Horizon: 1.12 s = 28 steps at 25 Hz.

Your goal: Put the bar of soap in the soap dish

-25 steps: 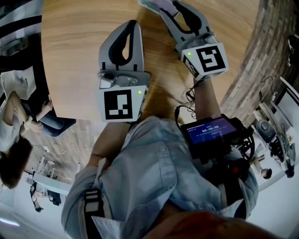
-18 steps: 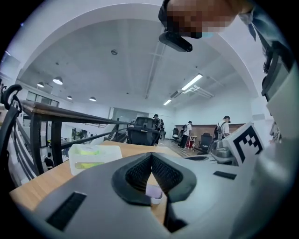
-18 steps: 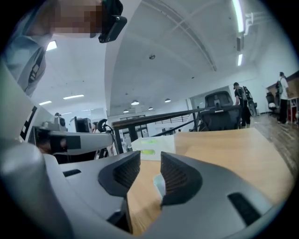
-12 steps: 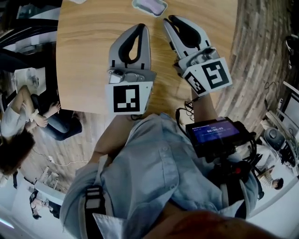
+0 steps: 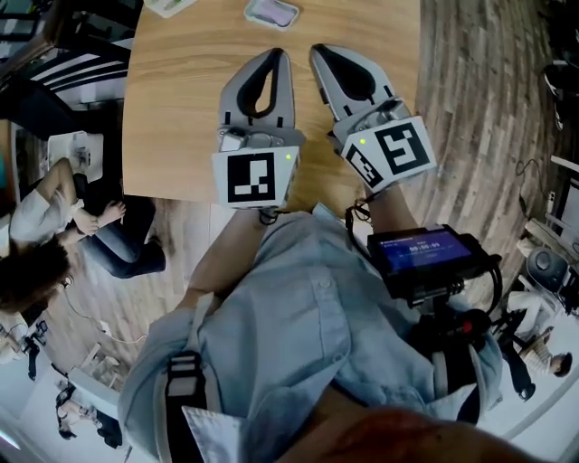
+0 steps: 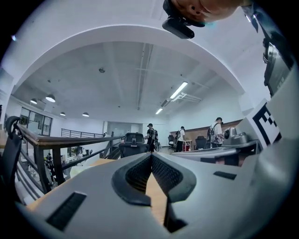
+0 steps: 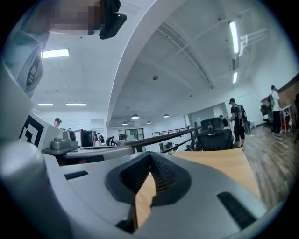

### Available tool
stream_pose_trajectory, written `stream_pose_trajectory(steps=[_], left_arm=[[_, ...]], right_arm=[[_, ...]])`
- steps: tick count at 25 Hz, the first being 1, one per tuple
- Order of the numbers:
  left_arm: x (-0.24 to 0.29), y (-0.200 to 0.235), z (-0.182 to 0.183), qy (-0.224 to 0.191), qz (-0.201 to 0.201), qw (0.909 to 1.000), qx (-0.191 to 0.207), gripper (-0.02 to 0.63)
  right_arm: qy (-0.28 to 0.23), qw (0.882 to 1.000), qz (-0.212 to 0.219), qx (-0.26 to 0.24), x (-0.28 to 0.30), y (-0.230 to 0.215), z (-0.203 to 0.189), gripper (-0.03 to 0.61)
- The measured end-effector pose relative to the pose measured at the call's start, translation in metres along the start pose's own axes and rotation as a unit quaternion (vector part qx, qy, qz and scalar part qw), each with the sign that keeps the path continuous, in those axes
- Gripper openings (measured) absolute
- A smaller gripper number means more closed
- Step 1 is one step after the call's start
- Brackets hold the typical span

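Observation:
A pale soap dish (image 5: 270, 12) with a lilac bar of soap (image 5: 271, 10) lying in it sits at the far side of the wooden table (image 5: 181, 99). Both grippers hang side by side over the table's near half, pointing level and well short of the dish. In the head view my left gripper (image 5: 272, 55) is shut with nothing in it, and so is my right gripper (image 5: 318, 51). The left gripper view shows my left gripper (image 6: 151, 156) with ribbed pads touching. In the right gripper view my right gripper (image 7: 150, 156) is likewise closed and empty.
A flat whitish object (image 5: 167, 5) lies at the table's far left corner. The table's near edge runs just under the grippers. Seated people (image 5: 41, 217) are on the floor level at the left. A device with a lit screen (image 5: 423, 251) hangs at the person's right side.
Both grippers have risen and drawn back from the dish, which now looks smaller and farther. The right jaws, beside the dish a second ago, have shut empty; the soap stays in the dish.

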State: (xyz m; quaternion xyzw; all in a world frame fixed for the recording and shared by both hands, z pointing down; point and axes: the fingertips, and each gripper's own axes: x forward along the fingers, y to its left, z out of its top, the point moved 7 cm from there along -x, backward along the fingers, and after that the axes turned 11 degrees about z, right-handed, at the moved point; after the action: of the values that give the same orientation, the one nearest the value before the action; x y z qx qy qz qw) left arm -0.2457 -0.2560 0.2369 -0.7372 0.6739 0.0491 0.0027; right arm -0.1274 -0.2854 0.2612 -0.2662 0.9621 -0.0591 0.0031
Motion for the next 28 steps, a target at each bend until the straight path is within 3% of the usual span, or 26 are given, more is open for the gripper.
stream_pose_trajectory(steps=[2, 6, 28], left_arm=[[-0.017, -0.016, 0.013, -0.015, -0.003, 0.9998, 0.008, 0.008], [-0.025, -0.030, 0.006, -0.025, -0.005, 0.9996, 0.014, 0.008], [-0.021, -0.029, 0.001, -0.028, -0.006, 0.9993, 0.025, 0.008]], right_arm=[[-0.008, 1.000, -0.009, -0.007, -0.023, 0.010, 0.010, 0.008], [-0.015, 0.999, -0.023, -0.018, -0.038, 0.003, 0.004, 0.008], [-0.026, 0.999, -0.019, -0.031, -0.032, 0.002, 0.004, 0.006]])
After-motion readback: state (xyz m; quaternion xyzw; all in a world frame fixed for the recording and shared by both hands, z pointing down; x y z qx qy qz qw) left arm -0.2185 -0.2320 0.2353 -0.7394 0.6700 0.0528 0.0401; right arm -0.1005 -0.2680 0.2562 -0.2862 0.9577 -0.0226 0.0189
